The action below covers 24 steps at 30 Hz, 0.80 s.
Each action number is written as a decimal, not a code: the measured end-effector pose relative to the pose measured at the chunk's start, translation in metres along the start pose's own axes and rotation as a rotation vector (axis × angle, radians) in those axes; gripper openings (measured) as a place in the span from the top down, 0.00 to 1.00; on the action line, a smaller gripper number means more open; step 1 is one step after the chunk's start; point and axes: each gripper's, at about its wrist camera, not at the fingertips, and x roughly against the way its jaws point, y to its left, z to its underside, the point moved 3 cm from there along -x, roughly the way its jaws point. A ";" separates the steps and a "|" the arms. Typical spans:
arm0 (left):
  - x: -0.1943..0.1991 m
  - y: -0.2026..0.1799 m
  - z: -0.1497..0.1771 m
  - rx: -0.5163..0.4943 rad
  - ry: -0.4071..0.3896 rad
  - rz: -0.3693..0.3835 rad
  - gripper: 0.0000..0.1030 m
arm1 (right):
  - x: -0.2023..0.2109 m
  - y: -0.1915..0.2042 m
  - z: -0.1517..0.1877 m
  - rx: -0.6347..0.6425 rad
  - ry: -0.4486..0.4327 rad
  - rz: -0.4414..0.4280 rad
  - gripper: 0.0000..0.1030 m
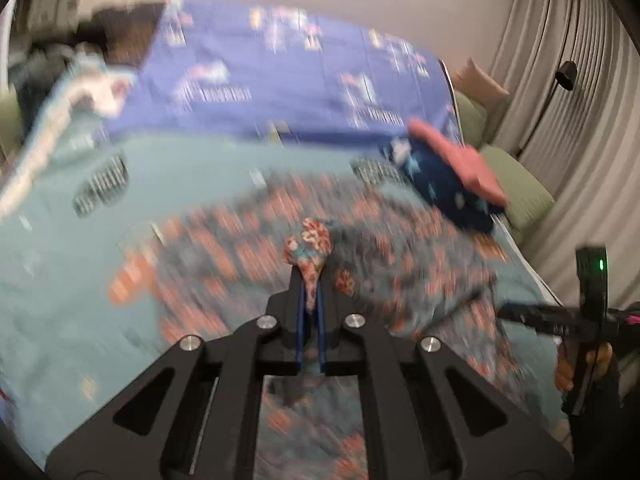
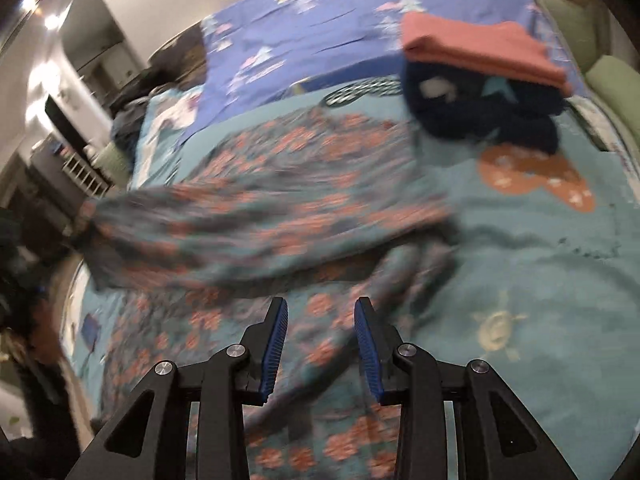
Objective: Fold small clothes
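The left tool (image 1: 311, 280) pinches a bunched fold of the flowered garment (image 2: 280, 200) on the bed (image 2: 540, 272). The right tool (image 2: 321, 344) is spread above it, gripping nothing.

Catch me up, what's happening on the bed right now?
A person is folding a floral garment spread on a teal bedsheet. The left gripper is shut on a bunched bit of that garment. The right gripper hangs over the near part of the fabric with its jaws apart, holding nothing. A pink folded cloth sits on a dark blue garment at the far side.
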 end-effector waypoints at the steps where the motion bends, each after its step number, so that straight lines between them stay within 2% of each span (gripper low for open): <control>1: 0.003 0.004 -0.010 -0.010 -0.016 -0.012 0.94 | 0.001 -0.003 -0.002 -0.003 -0.008 0.014 0.62; 4: 0.003 0.022 -0.039 -0.028 -0.033 -0.056 0.94 | 0.000 -0.009 -0.005 0.001 -0.022 0.067 0.60; 7: -0.012 0.043 -0.050 -0.006 0.008 -0.082 0.94 | -0.008 -0.010 -0.008 0.017 -0.022 0.135 0.60; 11: -0.035 0.058 -0.040 -0.004 0.066 -0.126 0.94 | -0.022 -0.004 -0.008 0.051 0.004 0.174 0.60; 17: -0.052 0.071 -0.021 0.035 0.111 -0.128 0.94 | -0.045 -0.009 -0.009 0.059 0.038 0.250 0.60; 18: -0.054 0.073 -0.020 0.038 0.117 -0.130 0.94 | -0.048 -0.012 -0.010 0.047 0.046 0.265 0.65; 20: -0.056 0.074 -0.019 0.042 0.120 -0.133 0.94 | -0.046 -0.020 -0.011 0.010 0.039 0.289 0.85; 24: -0.062 0.084 -0.015 0.038 0.126 -0.150 0.93 | -0.035 -0.037 -0.009 -0.082 0.013 0.260 0.85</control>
